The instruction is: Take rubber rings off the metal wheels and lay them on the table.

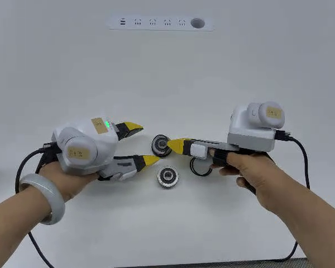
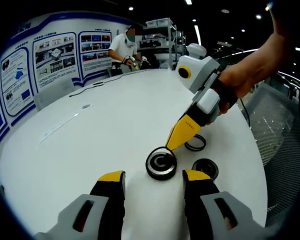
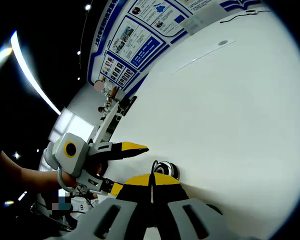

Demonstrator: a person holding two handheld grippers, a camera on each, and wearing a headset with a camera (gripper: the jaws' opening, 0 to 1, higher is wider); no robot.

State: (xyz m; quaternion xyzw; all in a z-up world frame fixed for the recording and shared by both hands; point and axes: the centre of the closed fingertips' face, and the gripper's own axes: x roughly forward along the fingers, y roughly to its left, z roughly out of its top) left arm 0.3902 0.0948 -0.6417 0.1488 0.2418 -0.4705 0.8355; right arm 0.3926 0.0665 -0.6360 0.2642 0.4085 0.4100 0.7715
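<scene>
2 wheels [image 1: 162, 145], 1 loose ring [image 1: 201, 167]

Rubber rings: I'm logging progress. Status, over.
Left gripper open, holding nothing. Right gripper shut, tip at far wheel; near wheel untouched. One rubber ring lies loose on table. Nothing in the way.

Tabletop [image 1: 156, 72] smooth, soft sheen, wheel [image 1: 167, 176] shiny metal centre, matt blk rubber outside, loose ring [image 1: 201, 174] matt rubber, left gripper [image 1: 145, 144] shell glossy plastic, bangle [image 1: 54, 195] glossy.
</scene>
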